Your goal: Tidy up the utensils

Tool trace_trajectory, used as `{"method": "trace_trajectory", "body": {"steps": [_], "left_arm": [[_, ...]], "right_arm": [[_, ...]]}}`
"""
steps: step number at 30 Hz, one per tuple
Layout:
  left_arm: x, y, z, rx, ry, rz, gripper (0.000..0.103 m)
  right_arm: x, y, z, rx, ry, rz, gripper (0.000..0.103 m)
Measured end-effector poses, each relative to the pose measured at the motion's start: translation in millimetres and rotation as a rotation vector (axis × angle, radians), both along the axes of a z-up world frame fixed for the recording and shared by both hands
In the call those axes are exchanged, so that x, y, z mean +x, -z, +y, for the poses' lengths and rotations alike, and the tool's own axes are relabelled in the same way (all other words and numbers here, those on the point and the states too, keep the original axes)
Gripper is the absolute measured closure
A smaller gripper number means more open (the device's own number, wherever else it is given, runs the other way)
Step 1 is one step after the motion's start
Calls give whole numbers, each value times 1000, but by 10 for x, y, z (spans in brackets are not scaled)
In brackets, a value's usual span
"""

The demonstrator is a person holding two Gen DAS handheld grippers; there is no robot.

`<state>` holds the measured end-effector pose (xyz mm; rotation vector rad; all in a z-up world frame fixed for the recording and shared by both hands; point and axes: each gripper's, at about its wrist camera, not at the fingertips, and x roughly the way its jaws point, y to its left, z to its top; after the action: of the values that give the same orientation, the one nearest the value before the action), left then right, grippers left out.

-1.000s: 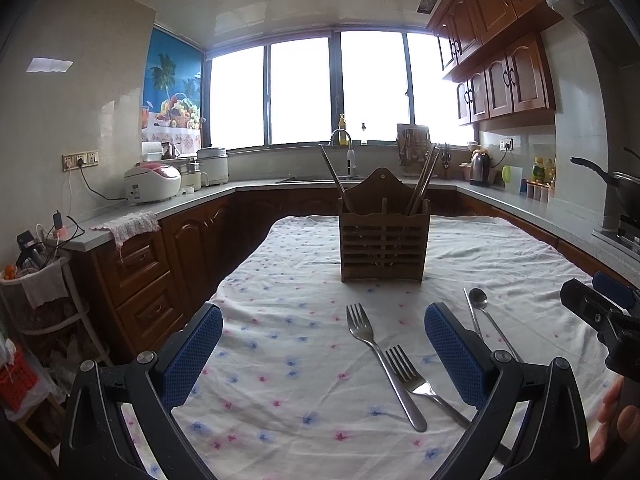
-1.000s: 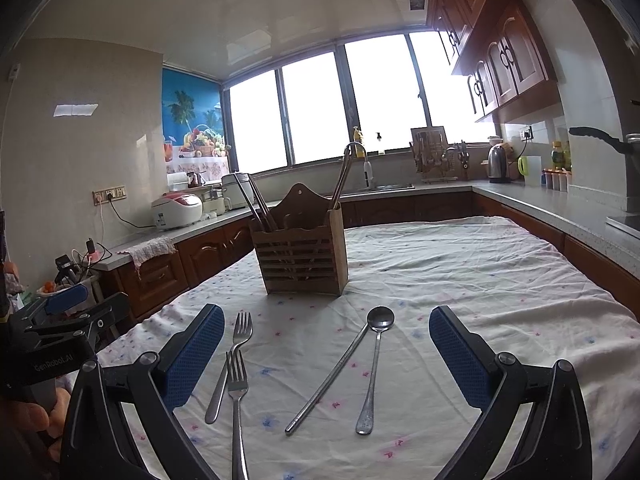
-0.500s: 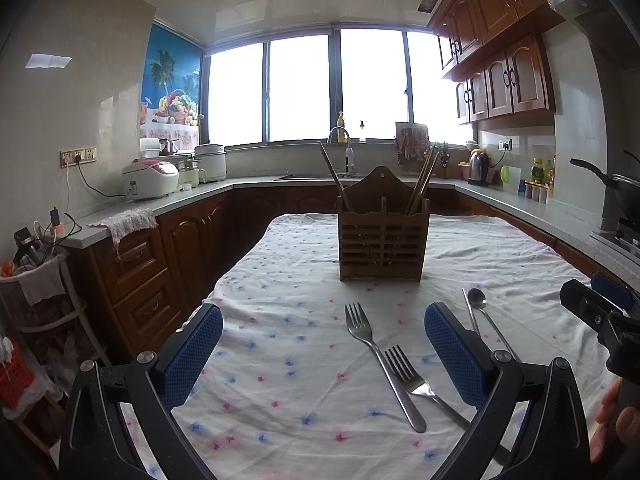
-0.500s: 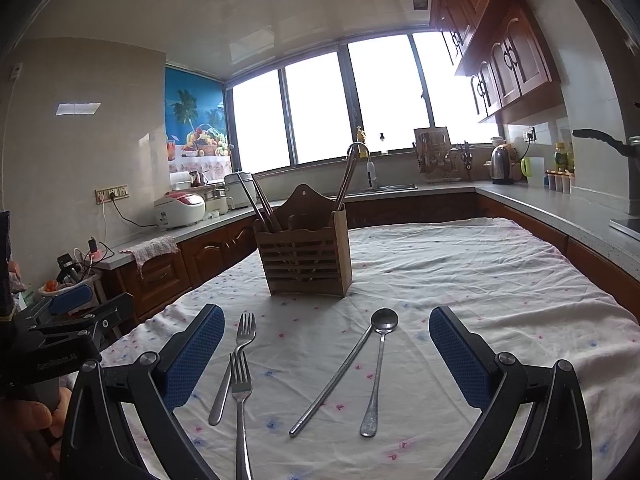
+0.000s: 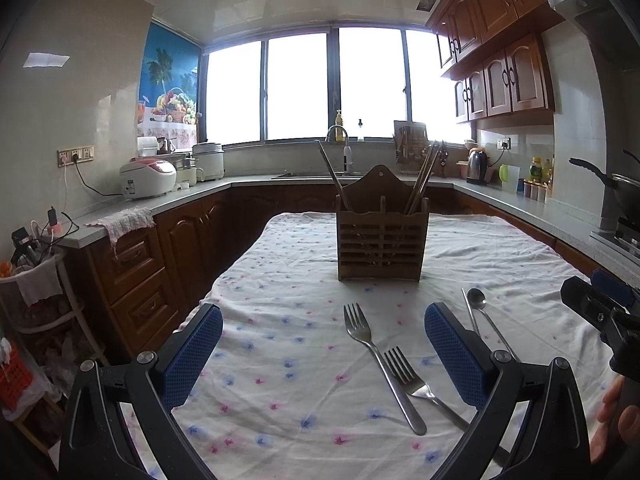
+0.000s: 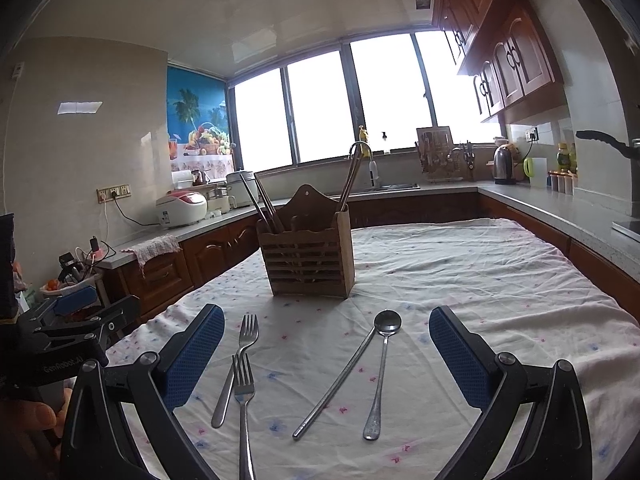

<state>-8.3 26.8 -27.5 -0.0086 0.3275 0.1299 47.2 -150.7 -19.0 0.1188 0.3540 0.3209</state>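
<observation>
A slatted wooden utensil holder [image 5: 382,240] [image 6: 308,258] stands mid-table with chopsticks [image 5: 422,176] [image 6: 264,204] leaning out of it. On the cloth in front lie two steel forks [image 5: 380,356] [image 5: 424,388] [image 6: 236,364] [image 6: 243,396], a spoon [image 5: 486,318] [image 6: 382,364] and a metal chopstick [image 6: 334,384]. My left gripper [image 5: 322,354] hovers open over the cloth, the forks lying inside its right finger. My right gripper [image 6: 326,356] is open too, with both forks, the chopstick and the spoon between its blue pads.
The table wears a white flowered cloth [image 5: 280,320] [image 6: 480,288]. Wooden cabinets and a grey counter [image 5: 180,200] ring the room, with a rice cooker [image 5: 148,178], sink tap [image 5: 340,136] and kettle [image 5: 476,164]. A wok [image 5: 616,188] sits at the right. A hand [image 6: 28,420] holds the other gripper.
Both views have risen and tilted slightly, so the holder and utensils sit a little lower in frame. Nothing on the table has moved.
</observation>
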Motion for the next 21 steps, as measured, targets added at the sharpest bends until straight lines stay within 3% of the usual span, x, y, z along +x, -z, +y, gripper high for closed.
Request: {"method": "trace_trajectory", "body": {"steps": [21], "left_arm": [[90, -22, 1, -19, 24, 0, 1]], "right_arm": [[74, -10, 36, 4, -4, 19, 0]]}}
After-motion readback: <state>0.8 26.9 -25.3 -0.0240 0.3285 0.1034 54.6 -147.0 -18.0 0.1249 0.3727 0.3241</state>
